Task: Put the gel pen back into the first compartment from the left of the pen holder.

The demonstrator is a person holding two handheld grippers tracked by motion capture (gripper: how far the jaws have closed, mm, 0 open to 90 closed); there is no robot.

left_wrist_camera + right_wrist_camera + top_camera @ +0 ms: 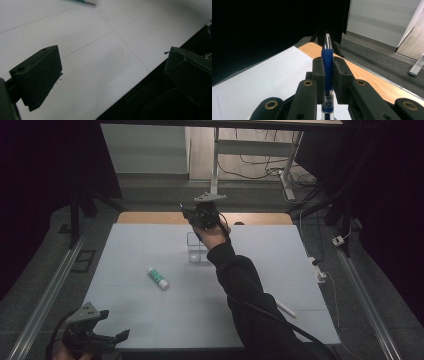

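My right gripper (186, 212) is raised over the far side of the table, shut on a pen (327, 56) with a blue grip and a clear barrel; the pen stands between the pads and points away. Just below and near the hand stands a small clear box (196, 251) on the white sheet. In the right gripper view my right gripper (328, 63) hangs over the wooden back edge (362, 72). My left gripper (116, 325) rests low at the front left corner, open with nothing between its fingers (40, 72). A white and green tube (158, 278) lies left of centre.
A thin white stick (286, 309) lies at the front right, beside the person's dark sleeve (250, 290). The white sheet (140, 245) covers the table. Metal rails (50, 290) run along both sides. Table legs and cables (250, 165) stand on the floor beyond.
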